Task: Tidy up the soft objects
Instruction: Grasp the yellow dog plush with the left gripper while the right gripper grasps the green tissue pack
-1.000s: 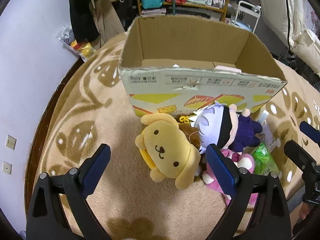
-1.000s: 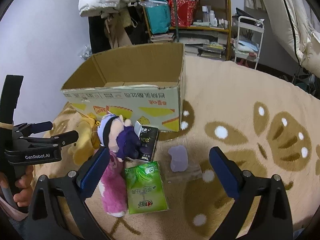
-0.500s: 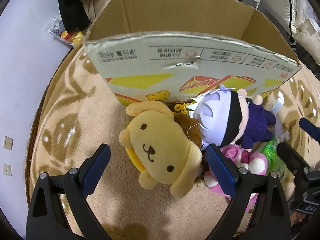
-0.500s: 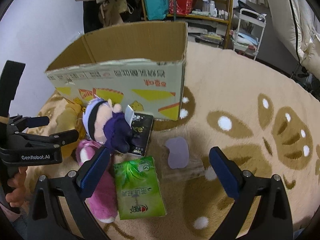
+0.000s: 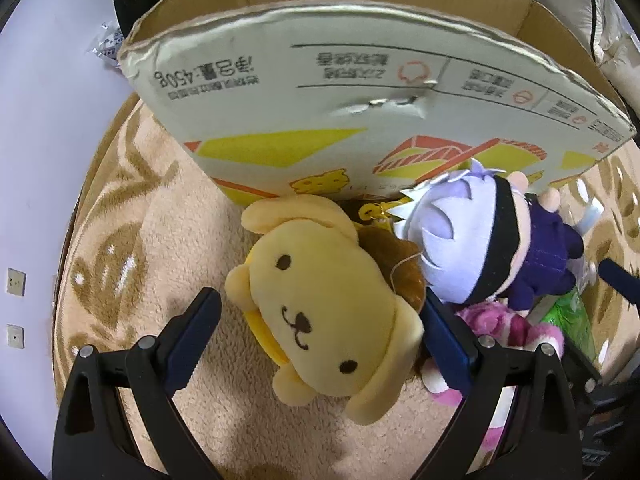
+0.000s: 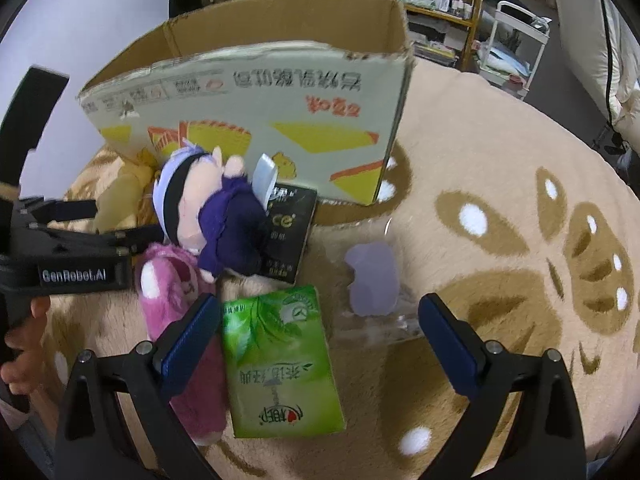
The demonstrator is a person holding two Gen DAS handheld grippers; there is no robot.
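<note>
The left gripper [image 5: 320, 344] gapes wide around the yellow dog plush [image 5: 320, 304], its pads not pressing; the right gripper [image 6: 320, 340] gapes above the green tissue pack [image 6: 282, 364], holding nothing. Both have sunk closer; the box [image 5: 360, 92] looms larger.

The yellow dog plush [image 5: 324, 312] covers most of a brown plush [image 5: 394, 264] behind it. The pink plush [image 5: 516, 328] lies half hidden under the white-haired doll [image 5: 460, 248] and the tongs' right finger. The cardboard box [image 5: 360, 92] hides its own inside. The green tissue pack [image 5: 572, 320] is mostly cut off.
</note>
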